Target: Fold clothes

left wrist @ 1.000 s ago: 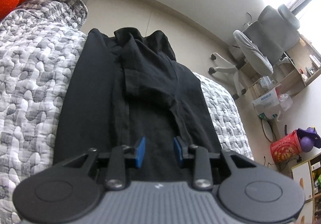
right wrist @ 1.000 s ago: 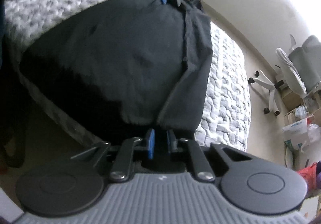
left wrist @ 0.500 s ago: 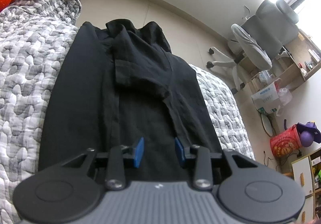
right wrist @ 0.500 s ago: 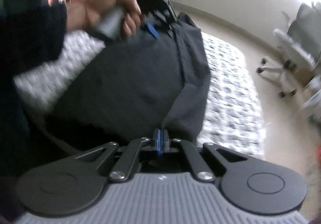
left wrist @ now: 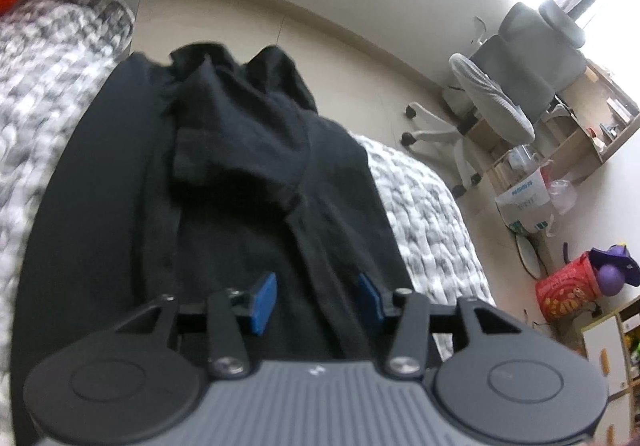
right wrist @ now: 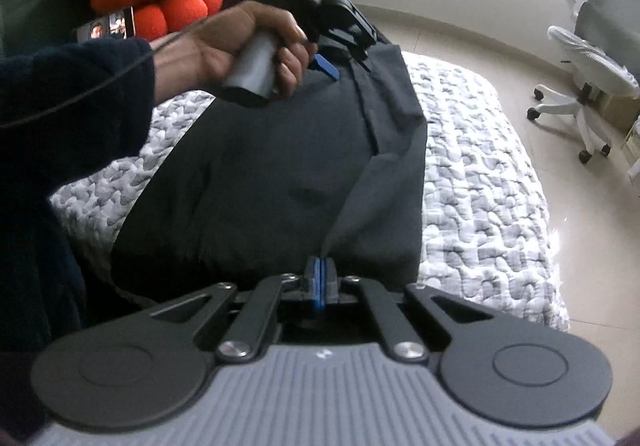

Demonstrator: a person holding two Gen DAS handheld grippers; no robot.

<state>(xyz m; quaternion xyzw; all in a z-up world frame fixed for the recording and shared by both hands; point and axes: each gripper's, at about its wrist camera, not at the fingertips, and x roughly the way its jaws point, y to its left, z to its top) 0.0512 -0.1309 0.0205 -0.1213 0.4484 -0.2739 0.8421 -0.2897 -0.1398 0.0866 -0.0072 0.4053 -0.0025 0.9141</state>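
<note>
A bed (right wrist: 480,174) under a grey-and-white quilted cover fills the room ahead of both grippers, and a black shirt (left wrist: 240,174) lies stretched along it, running away from the jaws toward the far edge, where its collar end bunches up. A sleeve is folded in over the middle of the shirt. Beyond the bed, off to the right of the jaws, stands a grey office chair (left wrist: 516,86) on a pale floor.

The left gripper (left wrist: 316,300) hangs just above the near part of the shirt, its jaws spread wide with dark cloth showing between the blue pads, gripping nothing. A hand (right wrist: 244,46) in a dark sleeve holds that gripper by its handle.

The right gripper (right wrist: 320,278) has its jaws pinched tight on the shirt's near hem, the fabric rising in a taut ridge straight ahead of them.
</note>
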